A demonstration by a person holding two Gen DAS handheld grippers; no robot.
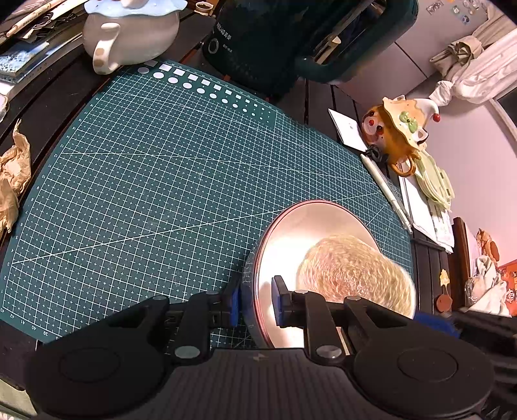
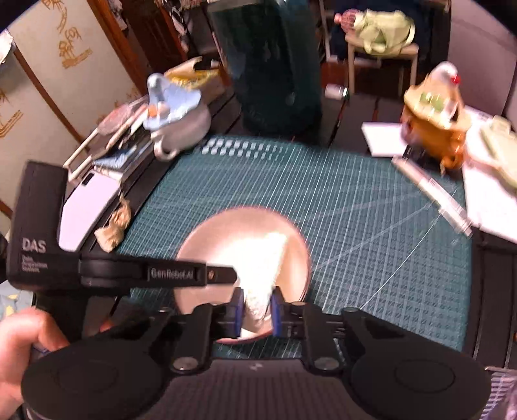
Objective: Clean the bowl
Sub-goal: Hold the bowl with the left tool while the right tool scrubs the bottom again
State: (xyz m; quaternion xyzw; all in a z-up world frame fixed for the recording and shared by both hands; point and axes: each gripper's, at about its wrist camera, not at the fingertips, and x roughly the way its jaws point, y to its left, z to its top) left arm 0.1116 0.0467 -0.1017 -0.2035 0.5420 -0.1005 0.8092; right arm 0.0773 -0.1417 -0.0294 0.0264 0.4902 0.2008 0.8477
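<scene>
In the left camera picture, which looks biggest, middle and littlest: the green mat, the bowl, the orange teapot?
Biggest to littlest, as they look:
1. Green mat
2. Bowl
3. Orange teapot
The bowl sits nearer the camera than the teapot, so the true gap between those two is unsure.

White teapot (image 1: pixel 129 29), orange teapot (image 1: pixel 399 135), pen (image 1: pixel 386 190) beside green cutting mat (image 1: pixel 155 181).

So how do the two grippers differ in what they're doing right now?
The left gripper clamps the bowl by its rim, one pad outside the wall and one inside. The right gripper pinches a pale wad of tissue that reaches down into the bowl. The left is sharp; the right is blurred. Both have blue pads and angle downward.
</scene>
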